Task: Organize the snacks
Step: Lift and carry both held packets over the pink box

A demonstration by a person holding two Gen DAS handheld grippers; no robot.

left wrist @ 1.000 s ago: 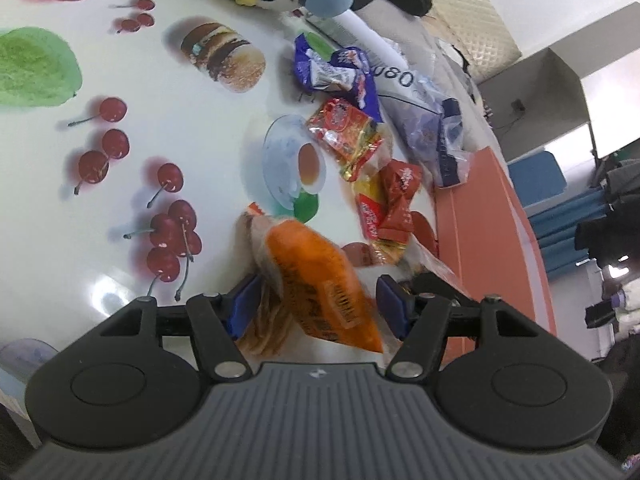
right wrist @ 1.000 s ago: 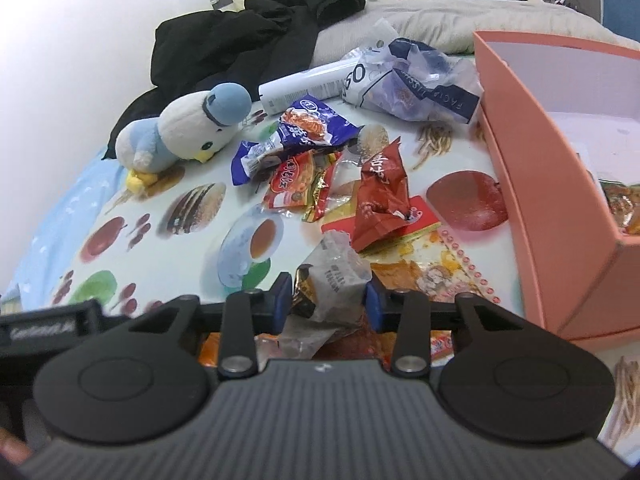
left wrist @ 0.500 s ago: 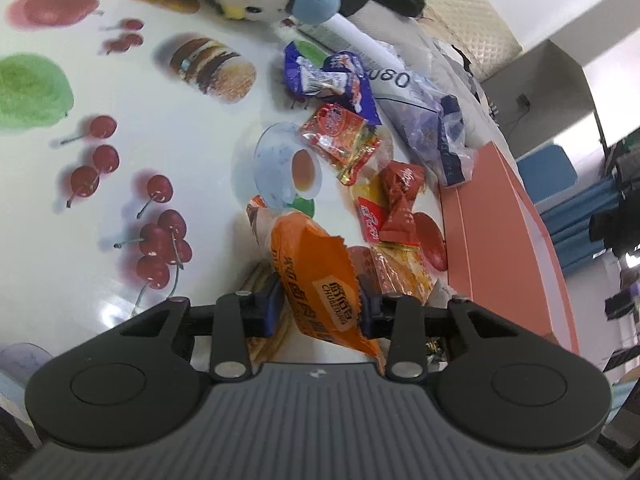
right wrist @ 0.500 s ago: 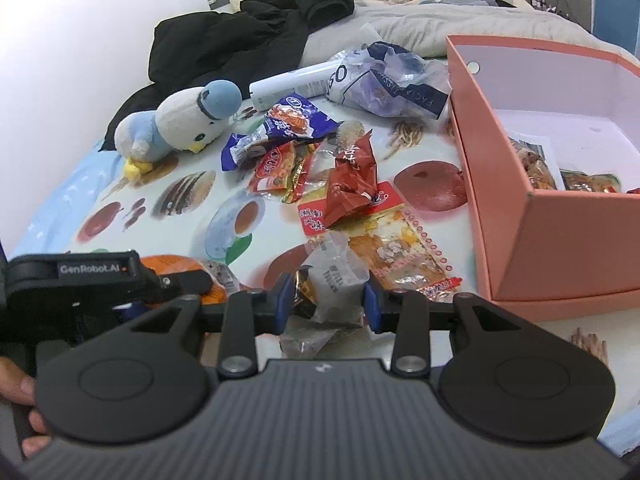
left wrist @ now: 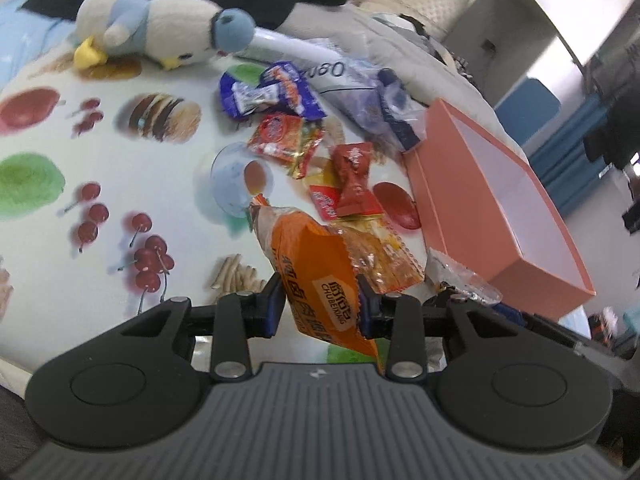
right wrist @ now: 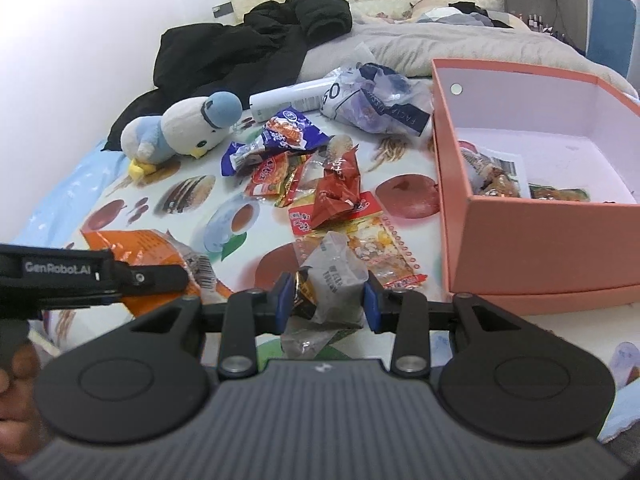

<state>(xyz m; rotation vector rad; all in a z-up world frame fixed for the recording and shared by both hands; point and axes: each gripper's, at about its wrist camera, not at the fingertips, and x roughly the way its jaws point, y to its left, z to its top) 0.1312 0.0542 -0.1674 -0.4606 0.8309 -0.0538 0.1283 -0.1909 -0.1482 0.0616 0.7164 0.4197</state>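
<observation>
My left gripper (left wrist: 318, 307) is shut on an orange snack bag (left wrist: 308, 264), lifted off the printed cloth. From the right wrist view that same orange snack bag (right wrist: 152, 246) shows at the left beside the left gripper's black body (right wrist: 80, 276). My right gripper (right wrist: 325, 300) is shut on a crumpled clear and grey snack wrapper (right wrist: 332, 280). A salmon-pink box (right wrist: 532, 240) stands open at the right, with a few snacks in its near corner. Loose snacks lie between: a red packet (right wrist: 338, 190), a purple bag (right wrist: 288, 136) and a flat yellow pack (right wrist: 372, 250).
A blue and white plush bird (right wrist: 188, 128) lies at the back left. Black clothing (right wrist: 256, 48), a white tube (right wrist: 288, 100) and a crinkled plastic bag (right wrist: 380, 100) lie behind the snacks. A grey blanket (right wrist: 460, 48) is beyond the box. A person's hand (right wrist: 16, 368) shows at lower left.
The left gripper shut on the orange bag and lifted it off the cloth, rolling level. The right gripper, still holding the clear wrapper, moved toward the pink box.
</observation>
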